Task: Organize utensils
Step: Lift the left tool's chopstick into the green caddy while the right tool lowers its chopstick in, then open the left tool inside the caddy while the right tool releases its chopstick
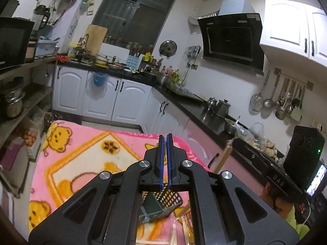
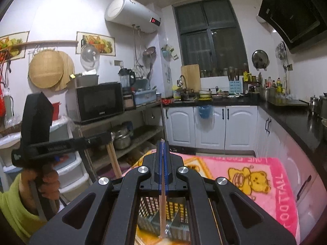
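Observation:
My left gripper [image 1: 166,135] is shut, with nothing visible between its blue pads, held above a black mesh utensil basket [image 1: 163,204] on the pink bear blanket [image 1: 81,153]. My right gripper [image 2: 162,141] is shut on wooden chopsticks [image 2: 163,204], which hang down over the same basket [image 2: 161,210]. In the left wrist view the right gripper's body [image 1: 263,163] holds the chopsticks [image 1: 221,159] at the right. In the right wrist view the left gripper's body [image 2: 61,145] is at the left, with pale wooden sticks [image 2: 114,161] below it. Loose chopsticks [image 1: 184,228] lie by the basket.
A black counter [image 1: 204,110] with pots runs along the right, white cabinets [image 2: 210,126] behind. A metal shelf [image 2: 122,118] with a microwave [image 2: 98,102] stands at the left. Hanging ladles [image 1: 286,100] are on the right wall.

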Tool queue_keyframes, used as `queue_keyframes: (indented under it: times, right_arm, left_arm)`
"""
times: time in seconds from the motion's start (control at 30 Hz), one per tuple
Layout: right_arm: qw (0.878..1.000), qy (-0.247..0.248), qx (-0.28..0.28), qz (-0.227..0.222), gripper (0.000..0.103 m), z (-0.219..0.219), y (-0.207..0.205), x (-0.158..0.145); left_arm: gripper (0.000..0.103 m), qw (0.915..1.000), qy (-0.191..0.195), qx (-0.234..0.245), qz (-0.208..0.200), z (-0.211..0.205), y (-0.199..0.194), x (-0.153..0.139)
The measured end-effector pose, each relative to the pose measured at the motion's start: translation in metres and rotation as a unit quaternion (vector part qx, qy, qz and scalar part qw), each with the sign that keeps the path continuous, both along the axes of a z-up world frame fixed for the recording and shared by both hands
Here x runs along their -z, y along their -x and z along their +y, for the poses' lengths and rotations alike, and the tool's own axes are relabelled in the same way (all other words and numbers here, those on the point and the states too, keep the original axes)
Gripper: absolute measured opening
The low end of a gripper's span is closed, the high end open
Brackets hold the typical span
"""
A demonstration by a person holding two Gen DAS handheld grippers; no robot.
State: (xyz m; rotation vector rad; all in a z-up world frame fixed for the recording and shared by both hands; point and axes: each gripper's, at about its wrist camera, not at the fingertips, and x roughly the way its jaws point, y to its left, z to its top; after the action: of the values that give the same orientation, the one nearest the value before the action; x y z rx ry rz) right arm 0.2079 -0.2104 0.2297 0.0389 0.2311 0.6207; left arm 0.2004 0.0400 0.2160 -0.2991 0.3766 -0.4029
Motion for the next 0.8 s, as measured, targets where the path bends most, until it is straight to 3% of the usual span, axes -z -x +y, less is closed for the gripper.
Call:
queue_keyframes:
  times: [0.27, 0.8]
  right_arm:
    - [1.000, -0.004, 0.021, 0.011, 0.002, 0.003, -0.033, 0.004]
    - [0.996, 0.006, 0.039, 0.084, 0.002, 0.011, -0.073, 0.065]
  left_arm:
    - [0.001, 0.9999, 0.006, -0.002, 0.009, -0.004, -0.023, 0.007]
    - [0.001, 0.9979, -0.028, -0.010, 0.057, -0.017, -0.051, 0.059]
